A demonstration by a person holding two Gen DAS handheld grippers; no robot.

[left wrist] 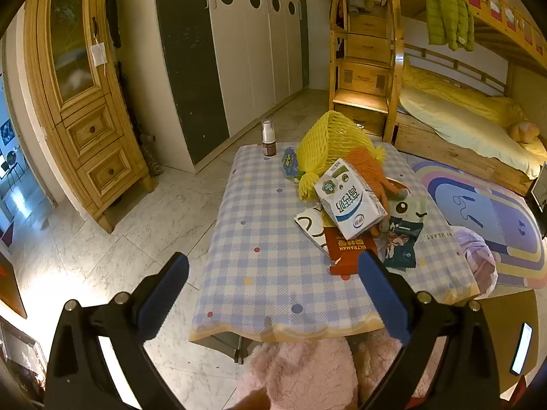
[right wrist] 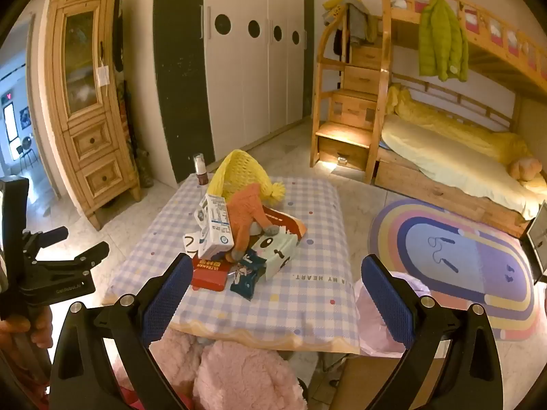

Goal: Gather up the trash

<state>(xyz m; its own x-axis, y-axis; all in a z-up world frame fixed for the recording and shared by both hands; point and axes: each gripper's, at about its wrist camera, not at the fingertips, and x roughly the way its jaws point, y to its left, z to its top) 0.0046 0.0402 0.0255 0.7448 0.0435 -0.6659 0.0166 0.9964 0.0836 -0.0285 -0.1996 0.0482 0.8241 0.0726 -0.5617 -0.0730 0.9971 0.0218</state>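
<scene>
Nearest of all, both tools hang over the near edge of the small table [right wrist: 307,311] with nothing between their fingers: the left gripper [left wrist: 273,273] and the right gripper [right wrist: 277,275] each stand spread wide, tilted down toward the checked cloth. No piece has been picked yet, so the step in hand looks like choosing a first one and reaching for it. The trash sits in one heap on the right half of the tabletop, and the nearest pieces are the easy ones: a flat red packet [left wrist: 348,251] and a dark snack wrapper [left wrist: 401,244] lying just beside it. I would take one of these first, coming down with a finger on each side and closing low, since thin film slips. Behind them a milk carton [left wrist: 352,198] leans on the heap, so lifting it early may shift what rests against it. Farther back are a yellow foam net [left wrist: 324,143] and something orange [left wrist: 369,167], possibly a glove. A pinkish bag [right wrist: 386,317] hangs by the table's right near corner, probably the place for the trash. A small bottle [left wrist: 268,141] stands at the far left edge, well apart.
</scene>
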